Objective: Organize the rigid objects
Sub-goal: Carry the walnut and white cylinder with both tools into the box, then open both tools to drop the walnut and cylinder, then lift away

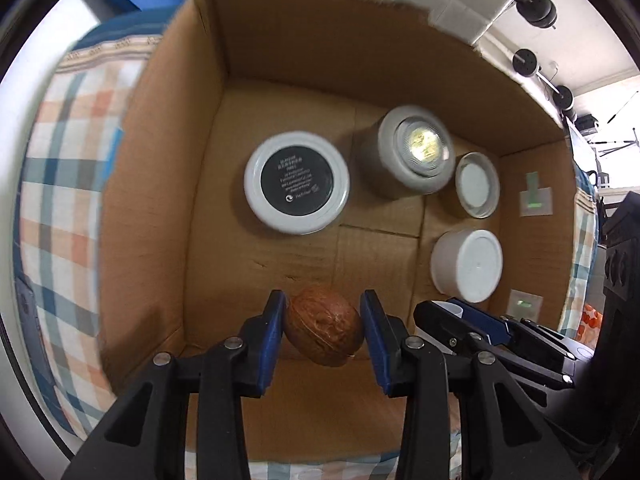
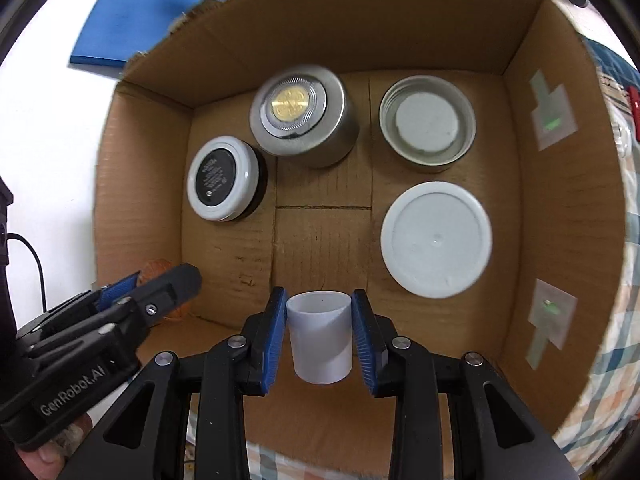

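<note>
Left gripper (image 1: 323,336) pinching brown oval nut-like shell (image 1: 325,330), hovering over near-left part of open brown cardboard box (image 1: 280,60). Right gripper (image 2: 319,334) pinching small white plastic cup (image 2: 320,338) over box's near-middle floor. Four round lidded tins sitting across box's far floor, white plastic lid (image 2: 436,240) nearest cup.

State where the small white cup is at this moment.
In the right wrist view the white cup sits clamped in the right gripper, above the cardboard box's near edge, just short of the large white lid.
</note>
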{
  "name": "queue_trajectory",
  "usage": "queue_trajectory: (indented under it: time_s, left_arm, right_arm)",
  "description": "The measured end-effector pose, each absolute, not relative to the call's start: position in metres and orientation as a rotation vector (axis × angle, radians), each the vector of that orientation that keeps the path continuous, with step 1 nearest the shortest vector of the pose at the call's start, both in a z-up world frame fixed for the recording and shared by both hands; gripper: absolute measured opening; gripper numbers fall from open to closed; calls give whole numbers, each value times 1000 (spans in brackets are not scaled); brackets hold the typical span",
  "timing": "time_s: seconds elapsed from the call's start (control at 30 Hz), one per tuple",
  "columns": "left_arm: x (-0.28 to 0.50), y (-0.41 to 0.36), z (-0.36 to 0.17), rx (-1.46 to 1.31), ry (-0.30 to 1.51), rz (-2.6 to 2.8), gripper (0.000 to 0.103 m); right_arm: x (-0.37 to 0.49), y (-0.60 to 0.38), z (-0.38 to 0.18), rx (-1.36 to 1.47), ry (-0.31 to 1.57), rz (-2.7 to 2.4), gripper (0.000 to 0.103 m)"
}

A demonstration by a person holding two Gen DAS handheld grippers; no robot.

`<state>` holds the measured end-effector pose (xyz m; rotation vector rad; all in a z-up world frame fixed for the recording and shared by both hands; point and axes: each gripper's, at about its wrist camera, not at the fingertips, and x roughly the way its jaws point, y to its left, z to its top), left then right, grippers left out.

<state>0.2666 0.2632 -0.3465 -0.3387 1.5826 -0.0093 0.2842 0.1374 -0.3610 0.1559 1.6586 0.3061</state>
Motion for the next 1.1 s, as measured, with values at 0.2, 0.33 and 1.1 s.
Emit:
queue_trajectory:
  time_s: [0.2,0.33,1.1]
  left_arm:
    - [271,269,-379,-360,1657,-32,36]
    - [270,270,-392,-352,1694,-46,36]
    - [237,265,-298,-269,1533,-14,76]
  right_arm:
    - [283,148,-388,144,1683,271,35]
    - [282,151,-401,123,1694,269,35]
    - [268,162,-370,28,1660,244,73]
